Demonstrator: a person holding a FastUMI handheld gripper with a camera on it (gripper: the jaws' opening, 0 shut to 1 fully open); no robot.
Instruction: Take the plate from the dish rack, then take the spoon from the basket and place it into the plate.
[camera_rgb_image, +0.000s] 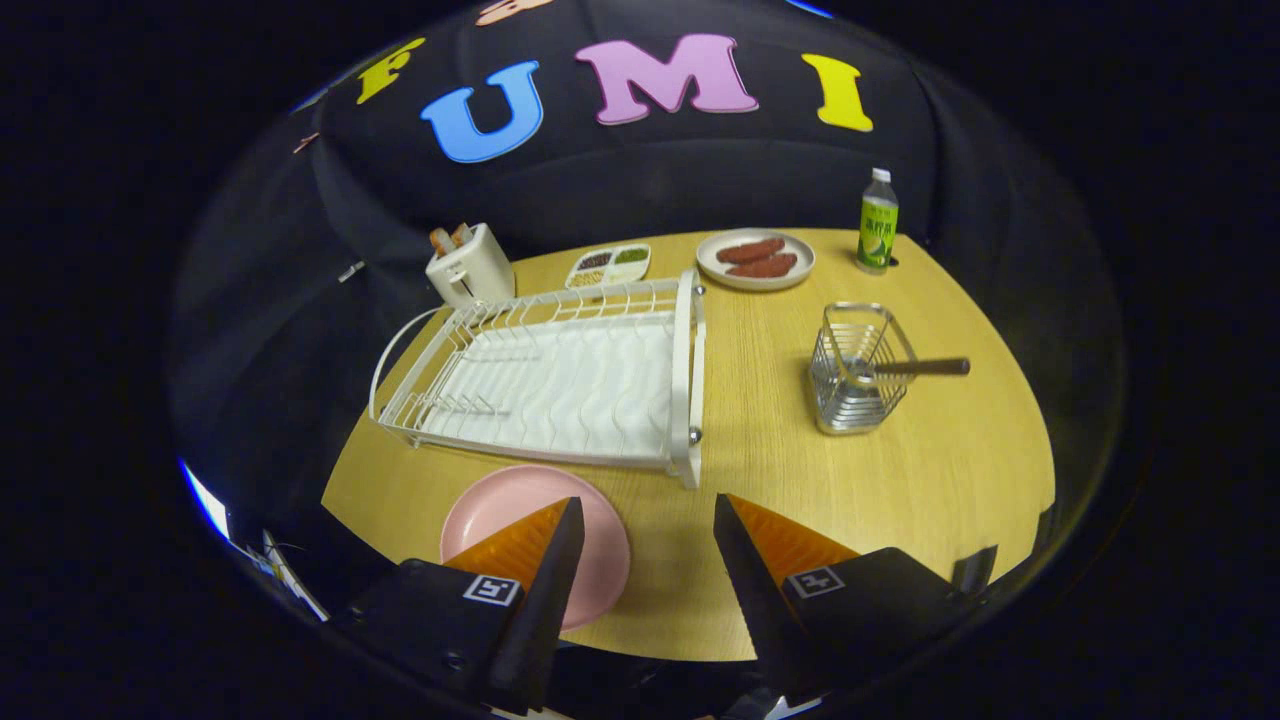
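Observation:
A pink plate (520, 510) lies flat on the wooden table (960, 470), in front of the white dish rack (560, 375), partly under my left finger. The rack holds no dishes. Beyond the right finger stands a wire basket (850, 370) with a spoon in it; the spoon's dark handle (925, 366) sticks out to the right over the rim. My gripper (648, 520) hovers above the table's near edge, open, with bare table between its fingers.
Behind the rack stand a white toaster (470, 265) and a small divided tray (610, 264) of grains. A plate of sausages (756, 258) and a green-labelled bottle (878, 222) sit at the table's far side.

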